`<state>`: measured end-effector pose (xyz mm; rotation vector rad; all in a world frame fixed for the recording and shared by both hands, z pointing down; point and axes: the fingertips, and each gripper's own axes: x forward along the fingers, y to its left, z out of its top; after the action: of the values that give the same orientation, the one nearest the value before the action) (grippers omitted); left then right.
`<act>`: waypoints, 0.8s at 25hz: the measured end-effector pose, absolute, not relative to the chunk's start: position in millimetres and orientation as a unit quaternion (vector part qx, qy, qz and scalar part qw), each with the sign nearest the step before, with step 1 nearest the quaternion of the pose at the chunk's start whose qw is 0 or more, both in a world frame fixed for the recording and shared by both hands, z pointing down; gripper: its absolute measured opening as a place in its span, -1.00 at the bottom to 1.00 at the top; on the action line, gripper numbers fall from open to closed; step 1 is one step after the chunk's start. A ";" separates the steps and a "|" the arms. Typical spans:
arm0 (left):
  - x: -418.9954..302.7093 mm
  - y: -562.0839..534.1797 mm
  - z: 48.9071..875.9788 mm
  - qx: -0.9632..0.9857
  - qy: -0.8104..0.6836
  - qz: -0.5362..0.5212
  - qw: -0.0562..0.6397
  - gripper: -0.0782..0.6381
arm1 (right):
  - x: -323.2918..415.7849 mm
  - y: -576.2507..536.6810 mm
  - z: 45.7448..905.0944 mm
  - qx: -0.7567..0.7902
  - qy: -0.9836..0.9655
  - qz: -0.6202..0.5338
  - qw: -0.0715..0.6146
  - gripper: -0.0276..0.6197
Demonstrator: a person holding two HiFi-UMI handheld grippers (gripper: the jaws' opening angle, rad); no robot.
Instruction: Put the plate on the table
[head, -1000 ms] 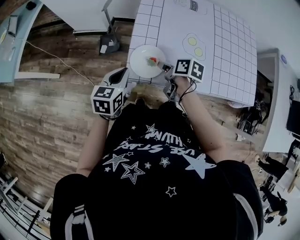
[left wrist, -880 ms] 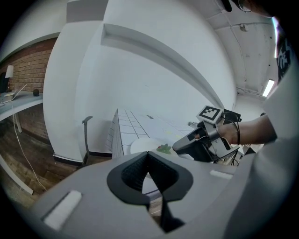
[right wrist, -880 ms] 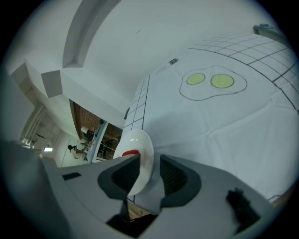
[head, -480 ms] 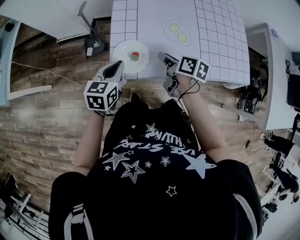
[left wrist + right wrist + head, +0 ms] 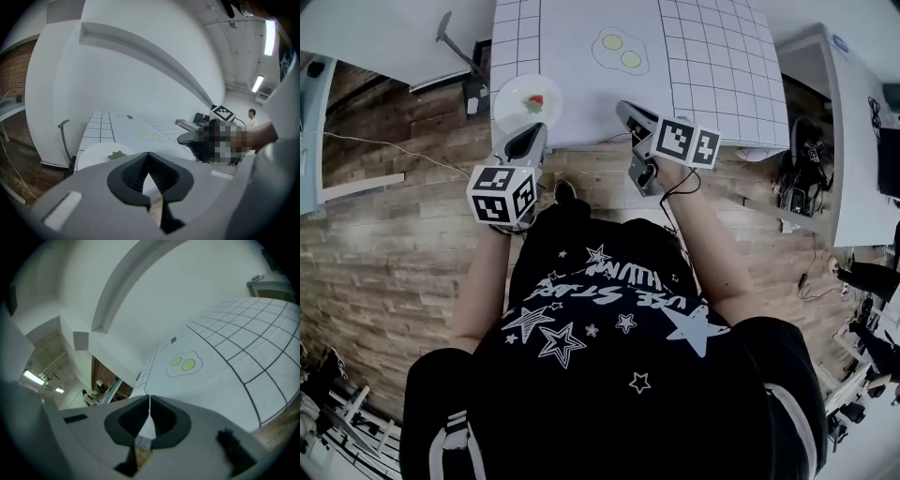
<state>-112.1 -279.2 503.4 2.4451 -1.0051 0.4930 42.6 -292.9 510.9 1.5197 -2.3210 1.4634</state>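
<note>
Risk, as I judge it: the plate [image 5: 528, 101] rests at the near-left corner of the surface [image 5: 581, 84], its rim close to both edges. A forward nudge or a sweep from the left hand-held gripper [image 5: 532, 136] could tip it or slide it off. The small red-green food piece [image 5: 534, 100] on it would go too.

- Left hand-held gripper: jaws together, nothing between them.
- Right hand-held gripper [image 5: 623, 111]: jaws have just been closing and now meet, empty.
- Plate position, head view: at 12 o'clock from the left tips, just beyond them and not touching. From the right tips it is at 9 o'clock, apart.
- Left gripper view: plate [image 5: 101, 152] sits at 10 o'clock from the tips.
- Task looks done: plate is down.
</note>
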 end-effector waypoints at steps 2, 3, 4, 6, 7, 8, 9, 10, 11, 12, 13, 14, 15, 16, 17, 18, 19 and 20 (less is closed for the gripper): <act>-100.0 -269.6 500.3 0.888 -0.362 0.182 0.217 -0.76 | 53.6 -282.3 505.3 0.476 -0.742 0.471 -0.022 -0.86; -93.7 -265.1 499.0 0.888 -0.364 0.180 0.216 -0.76 | 59.6 -276.0 502.5 0.472 -0.744 0.472 -0.029 -0.86; -87.6 -260.8 497.5 0.887 -0.366 0.177 0.216 -0.76 | 65.5 -269.8 499.9 0.468 -0.747 0.471 -0.030 -0.86; -76.4 -254.2 492.7 0.887 -0.373 0.170 0.215 -0.76 | 76.2 -261.0 495.6 0.461 -0.758 0.462 -0.022 -0.86; -71.4 -252.4 489.4 0.887 -0.375 0.167 0.212 -0.76 | 81.0 -259.0 493.6 0.459 -0.762 0.457 -0.017 -0.86; -66.8 -251.2 486.1 0.887 -0.376 0.165 0.210 -0.76 | 85.6 -258.1 491.6 0.459 -0.764 0.453 -0.013 -0.86; -62.3 -249.9 483.3 0.888 -0.376 0.164 0.208 -0.76 | 89.9 -257.5 489.3 0.459 -0.766 0.450 -0.013 -0.86; -57.9 -248.3 481.2 0.889 -0.376 0.164 0.206 -0.76 | 94.1 -256.7 487.2 0.460 -0.767 0.447 -0.014 -0.86; -53.5 -245.8 479.5 0.889 -0.376 0.164 0.203 -0.76 | 98.2 -255.1 485.4 0.460 -0.769 0.444 -0.015 -0.86; -49.2 -242.7 478.2 0.889 -0.378 0.166 0.200 -0.76 | 102.2 -252.8 484.1 0.460 -0.772 0.439 -0.014 -0.86; -45.0 -239.3 476.7 0.888 -0.380 0.167 0.196 -0.76 | 105.9 -249.8 483.2 0.460 -0.776 0.432 -0.011 -0.86; -40.8 -235.7 475.1 0.888 -0.383 0.168 0.192 -0.76 | 109.3 -246.0 482.5 0.459 -0.780 0.425 -0.007 -0.86; -36.3 -231.8 473.2 0.887 -0.387 0.168 0.188 -0.76 | 112.6 -241.4 481.7 0.459 -0.785 0.417 -0.001 -0.86; -31.7 -227.3 471.2 0.887 -0.389 0.167 0.185 -0.76 | 115.6 -236.2 480.4 0.459 -0.789 0.408 0.004 -0.86; -26.8 -222.4 469.1 0.887 -0.391 0.166 0.182 -0.76 | 118.2 -230.7 478.3 0.459 -0.794 0.399 0.007 -0.86; -21.7 -217.4 466.8 0.887 -0.391 0.165 0.179 -0.76 | 120.4 -225.6 475.3 0.459 -0.800 0.387 0.010 -0.86; -16.6 -212.7 464.2 0.888 -0.392 0.164 0.176 -0.76 | 122.1 -221.1 471.9 0.459 -0.806 0.374 0.013 -0.86; -11.4 -208.2 461.1 0.889 -0.392 0.162 0.173 -0.76 | 123.7 -217.1 468.7 0.460 -0.811 0.361 0.017 -0.86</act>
<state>-11.4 -208.2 461.1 2.5220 -1.1117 0.4582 123.7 -217.1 468.7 1.4283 -2.5218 1.1211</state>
